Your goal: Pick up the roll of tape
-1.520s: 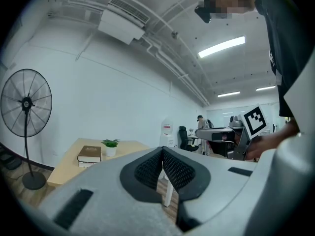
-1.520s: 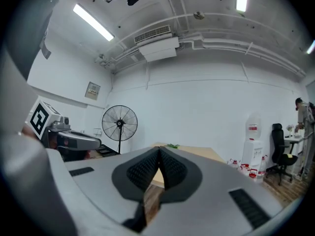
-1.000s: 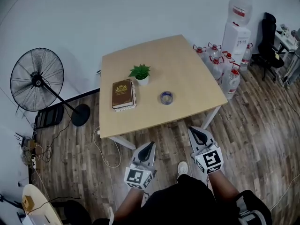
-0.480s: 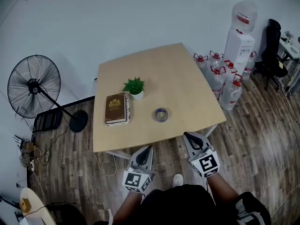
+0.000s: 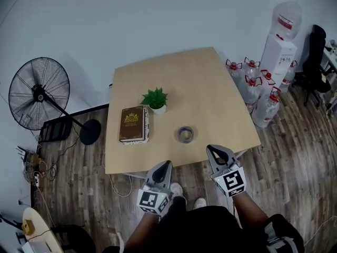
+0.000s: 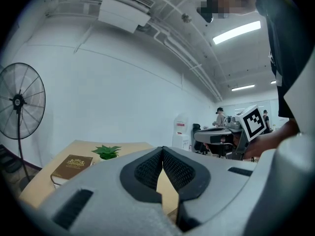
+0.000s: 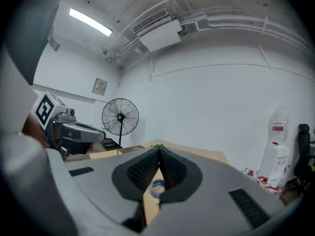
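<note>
**Both grippers clenched, tape untouched on the worktop**

The roll of tape (image 5: 186, 134) lay flat on the pale wooden worktop (image 5: 210, 83), close to its front edge and clear of everything else. The left gripper (image 5: 168, 163) was held just short of that edge, over the wooden floor (image 5: 295, 157). Its fingers were pressed together at the tips with nothing between them. The right gripper (image 5: 211, 148) reached the front edge, a little to the right of the tape and apart from it. Its fingers were likewise clenched and empty. In the right gripper view the tape showed through the gap below the closed tips, lying further off on the worktop. A brown book (image 5: 133, 124) lay to the left of the tape, with a small potted plant (image 5: 156, 99) just beyond the book's far right corner. A floor fan (image 5: 39, 93) stood off to the left, and water bottles (image 5: 260, 91) stood to the right.
</note>
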A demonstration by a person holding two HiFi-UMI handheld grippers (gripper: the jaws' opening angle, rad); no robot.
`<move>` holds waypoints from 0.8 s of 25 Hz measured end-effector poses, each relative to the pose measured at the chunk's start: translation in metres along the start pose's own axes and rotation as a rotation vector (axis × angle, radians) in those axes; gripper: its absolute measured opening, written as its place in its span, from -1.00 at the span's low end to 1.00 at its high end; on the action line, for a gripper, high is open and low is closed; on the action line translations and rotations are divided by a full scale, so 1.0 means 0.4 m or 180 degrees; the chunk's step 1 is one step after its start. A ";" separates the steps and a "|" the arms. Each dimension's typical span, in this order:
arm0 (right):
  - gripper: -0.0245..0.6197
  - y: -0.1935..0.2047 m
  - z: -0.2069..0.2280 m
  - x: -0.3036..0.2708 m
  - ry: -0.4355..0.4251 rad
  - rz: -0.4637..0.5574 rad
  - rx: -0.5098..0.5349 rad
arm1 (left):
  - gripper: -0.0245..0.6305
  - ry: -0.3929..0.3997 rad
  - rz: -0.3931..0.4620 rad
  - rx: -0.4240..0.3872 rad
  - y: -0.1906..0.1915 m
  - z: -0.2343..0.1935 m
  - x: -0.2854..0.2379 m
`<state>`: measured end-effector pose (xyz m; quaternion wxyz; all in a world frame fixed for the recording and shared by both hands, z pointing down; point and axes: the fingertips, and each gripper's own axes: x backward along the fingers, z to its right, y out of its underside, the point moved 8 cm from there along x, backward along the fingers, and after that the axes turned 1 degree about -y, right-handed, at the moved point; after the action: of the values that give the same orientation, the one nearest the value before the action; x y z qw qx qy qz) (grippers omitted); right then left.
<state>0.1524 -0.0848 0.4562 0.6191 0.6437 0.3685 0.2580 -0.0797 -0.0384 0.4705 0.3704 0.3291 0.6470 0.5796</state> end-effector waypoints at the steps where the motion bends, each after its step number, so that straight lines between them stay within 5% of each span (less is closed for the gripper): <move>1: -0.94 0.003 0.007 -0.021 -0.0003 -0.0032 -0.0018 | -0.93 -0.0005 -0.0009 0.0004 0.001 -0.018 -0.011; 15: -0.92 -0.020 0.042 -0.302 -0.0203 0.0058 -0.0187 | -0.93 0.0184 -0.0074 0.0001 -0.012 -0.282 -0.175; 20: -0.36 0.003 0.023 -0.385 -0.0650 -0.0185 -0.0140 | -0.93 0.0291 -0.0086 0.0019 -0.011 -0.345 -0.210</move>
<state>0.0682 -0.2126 0.4754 0.6747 0.6419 0.3162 0.1810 -0.1557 -0.1807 0.4817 0.3473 0.2946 0.6694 0.5870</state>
